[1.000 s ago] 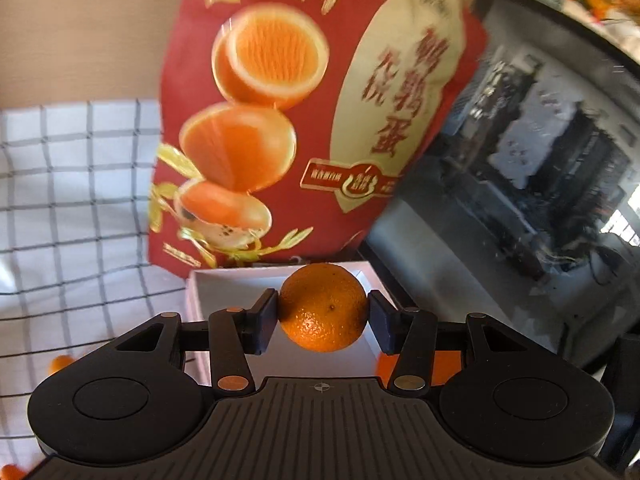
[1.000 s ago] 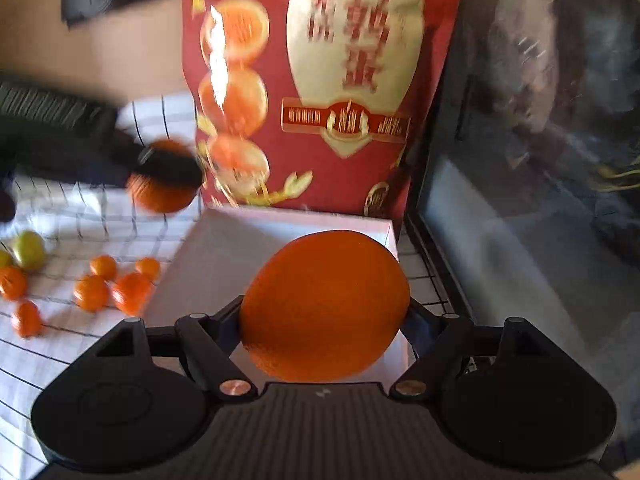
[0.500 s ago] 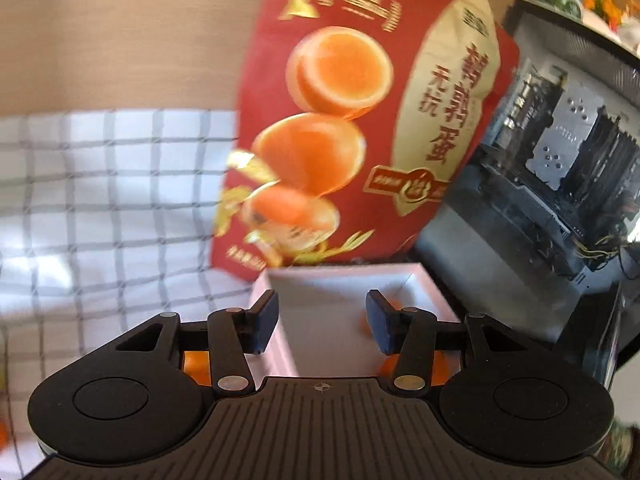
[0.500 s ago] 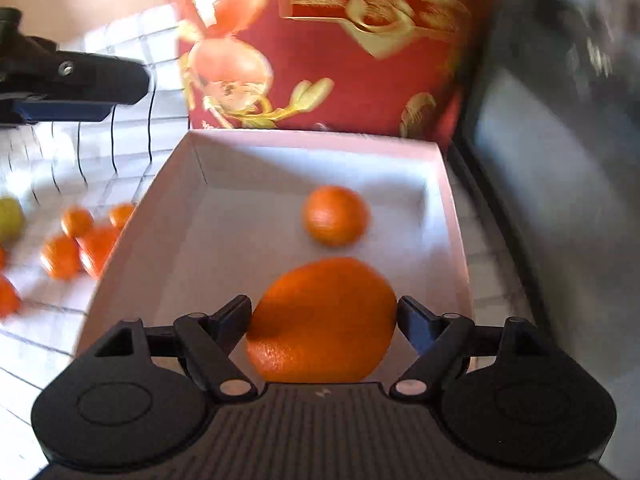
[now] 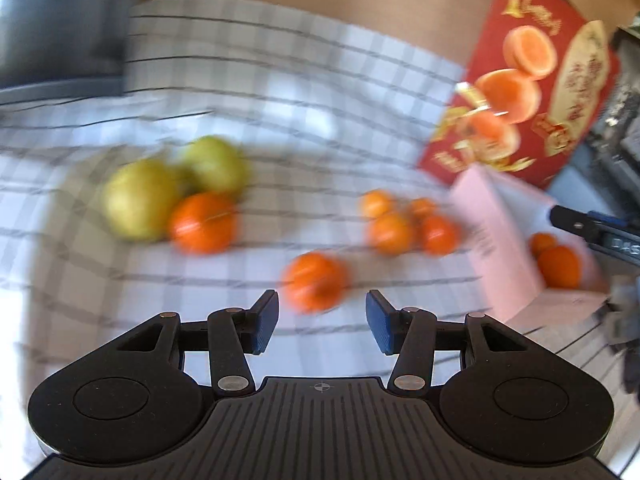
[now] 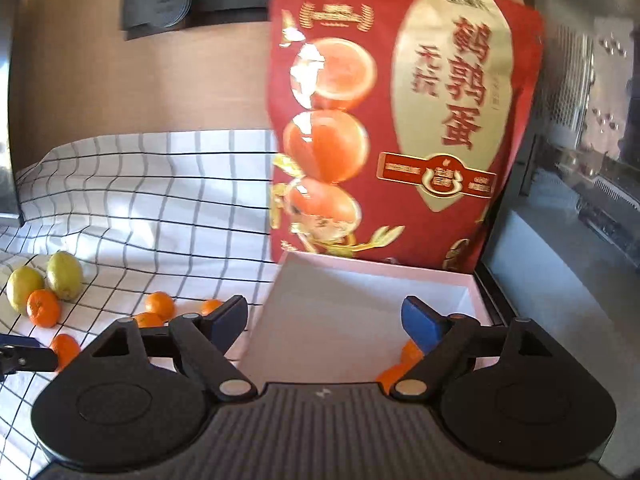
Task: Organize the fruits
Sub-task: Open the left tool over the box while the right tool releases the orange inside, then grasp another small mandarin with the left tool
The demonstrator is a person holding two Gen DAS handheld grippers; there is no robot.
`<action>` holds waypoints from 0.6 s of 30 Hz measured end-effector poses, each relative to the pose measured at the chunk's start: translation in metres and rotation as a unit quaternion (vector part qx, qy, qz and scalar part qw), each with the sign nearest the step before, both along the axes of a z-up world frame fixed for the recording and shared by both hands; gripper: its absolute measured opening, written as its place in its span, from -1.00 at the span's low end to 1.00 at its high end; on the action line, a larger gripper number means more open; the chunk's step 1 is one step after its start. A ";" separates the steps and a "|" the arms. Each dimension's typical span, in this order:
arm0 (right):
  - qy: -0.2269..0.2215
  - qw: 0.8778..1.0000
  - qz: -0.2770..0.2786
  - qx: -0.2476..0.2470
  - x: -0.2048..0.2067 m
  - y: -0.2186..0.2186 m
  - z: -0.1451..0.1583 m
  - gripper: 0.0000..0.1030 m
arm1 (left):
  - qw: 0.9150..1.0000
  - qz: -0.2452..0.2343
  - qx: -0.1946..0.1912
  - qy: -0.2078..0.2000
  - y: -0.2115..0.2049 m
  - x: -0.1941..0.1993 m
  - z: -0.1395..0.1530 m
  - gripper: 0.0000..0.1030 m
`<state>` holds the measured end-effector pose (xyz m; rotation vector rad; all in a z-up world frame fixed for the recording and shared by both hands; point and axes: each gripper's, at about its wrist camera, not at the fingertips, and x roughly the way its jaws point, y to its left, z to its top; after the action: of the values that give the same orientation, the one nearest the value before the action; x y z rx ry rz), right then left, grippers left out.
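The left claw (image 5: 320, 322) hangs low over the checked cloth (image 5: 280, 92), its blue-padded jaws spread wide and holding nothing. Just past its tips lies a lone orange (image 5: 315, 281), blurred in the left wrist view. Taking the pink box (image 5: 500, 248) as the landmark: a cluster of small oranges (image 5: 404, 224) sits just to its left on the cloth, and farther left, well apart from the box, another orange (image 5: 202, 222) rests against two green-yellow pears (image 5: 138, 204). Inside the box, at its near corner, two oranges (image 5: 558, 262) lie touching each other.

The right claw (image 6: 324, 322) is poised level over the box's near edge, pointing toward the back wall, jaws likewise spread and empty. The box's white inner wall (image 6: 360, 276) shows between its fingers, and orange fruit (image 6: 404, 360) peeks out beneath the right finger.

Directly behind the box stands a tall red pouch (image 6: 392, 128), upright, its front printed with halved egg yolks in orange and a gold panel with large red Chinese characters reading 鹌鹑蛋, with 无抗 smaller beside them. The small print on the red banner below is too fine to read. To the right of the box is a dark glass-fronted case (image 6: 580, 140).
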<state>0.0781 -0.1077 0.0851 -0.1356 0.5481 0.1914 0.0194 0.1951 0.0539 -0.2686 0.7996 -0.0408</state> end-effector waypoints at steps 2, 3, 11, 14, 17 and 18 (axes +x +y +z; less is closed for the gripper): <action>0.016 1.000 0.019 -0.006 -0.009 0.015 -0.003 0.66 | 1.000 0.016 0.006 0.007 0.016 -0.013 -0.003 0.03; 0.026 0.999 0.029 -0.010 -0.013 0.024 -0.005 0.66 | 1.000 0.023 0.004 0.010 0.024 -0.018 -0.004 0.03; 0.085 0.990 0.108 -0.018 -0.044 0.092 -0.032 0.66 | 1.000 0.027 -0.011 0.007 0.048 -0.034 -0.004 0.03; 0.099 0.988 0.118 -0.021 -0.054 0.104 -0.038 0.66 | 1.000 -0.007 -0.008 -0.009 0.036 -0.027 0.003 0.03; 0.110 0.985 0.130 -0.021 -0.063 0.106 -0.044 0.66 | 0.999 -0.037 0.009 -0.023 0.019 -0.015 0.008 0.03; 0.115 0.984 0.135 -0.024 -0.067 0.105 -0.046 0.66 | 0.998 -0.048 0.016 -0.026 0.013 -0.009 0.010 0.03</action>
<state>0.0112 -0.0028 0.0390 -0.2369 0.7647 0.4623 0.0100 0.2082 0.0641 -0.1977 0.7604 -0.1240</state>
